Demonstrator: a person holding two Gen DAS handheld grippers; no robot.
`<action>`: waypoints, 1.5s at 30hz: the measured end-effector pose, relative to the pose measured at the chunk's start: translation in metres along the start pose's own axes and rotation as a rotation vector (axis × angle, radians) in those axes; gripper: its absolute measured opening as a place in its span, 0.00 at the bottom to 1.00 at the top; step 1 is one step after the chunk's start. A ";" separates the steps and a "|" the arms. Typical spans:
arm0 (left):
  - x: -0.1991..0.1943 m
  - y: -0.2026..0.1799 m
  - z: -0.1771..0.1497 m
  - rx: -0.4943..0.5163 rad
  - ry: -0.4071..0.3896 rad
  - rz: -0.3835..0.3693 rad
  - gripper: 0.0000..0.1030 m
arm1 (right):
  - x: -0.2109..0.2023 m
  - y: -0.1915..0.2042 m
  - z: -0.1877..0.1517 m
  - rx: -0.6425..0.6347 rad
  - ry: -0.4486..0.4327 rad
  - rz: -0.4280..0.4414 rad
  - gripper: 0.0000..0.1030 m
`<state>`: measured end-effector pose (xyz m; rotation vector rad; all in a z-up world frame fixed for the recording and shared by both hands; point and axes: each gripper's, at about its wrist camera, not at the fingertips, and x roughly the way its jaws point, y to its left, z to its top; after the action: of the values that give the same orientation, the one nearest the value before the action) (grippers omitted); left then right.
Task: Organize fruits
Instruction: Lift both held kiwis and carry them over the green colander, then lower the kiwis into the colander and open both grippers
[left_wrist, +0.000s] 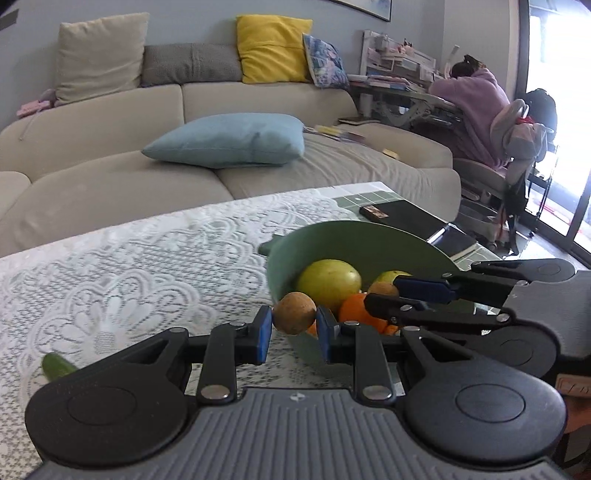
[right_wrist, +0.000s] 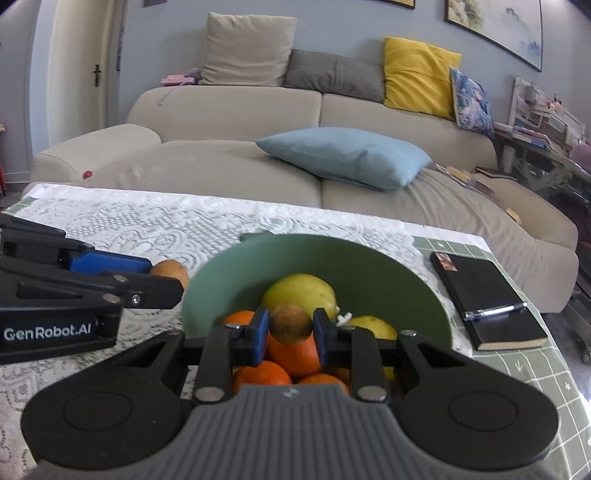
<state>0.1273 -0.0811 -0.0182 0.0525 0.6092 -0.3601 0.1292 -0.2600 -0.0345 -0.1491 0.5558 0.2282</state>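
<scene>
A green bowl (right_wrist: 369, 266) of oranges and yellow fruit sits on the lace-covered counter (left_wrist: 129, 258), a black notebook (right_wrist: 484, 295) to its right. Left gripper (left_wrist: 294, 328) clasps one small brown fruit (left_wrist: 294, 313) just left of the bowl's near rim; right gripper (right_wrist: 290, 332) clasps another brown fruit (right_wrist: 290, 324) above the oranges (right_wrist: 295, 354).

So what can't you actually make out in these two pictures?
- Bowl contents: right wrist view, lower fruit hidden behind the right tool and its small brown fruit.
- Green item: left wrist view, mostly hidden by the left tool body.
- Notebook cover label: too small to read.
- Seated person: left wrist view, face hidden.
</scene>
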 end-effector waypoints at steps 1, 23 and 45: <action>0.001 0.000 0.001 0.005 -0.006 0.004 0.28 | 0.001 -0.001 -0.001 0.002 0.003 -0.003 0.22; 0.041 -0.015 0.013 0.057 0.061 -0.061 0.26 | 0.007 -0.009 -0.006 0.024 0.028 -0.011 0.22; 0.002 0.000 0.014 0.027 0.007 -0.020 0.53 | -0.007 -0.007 -0.003 0.039 -0.071 -0.008 0.43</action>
<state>0.1367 -0.0837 -0.0079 0.0737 0.6119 -0.3874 0.1238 -0.2683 -0.0333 -0.1046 0.4887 0.2136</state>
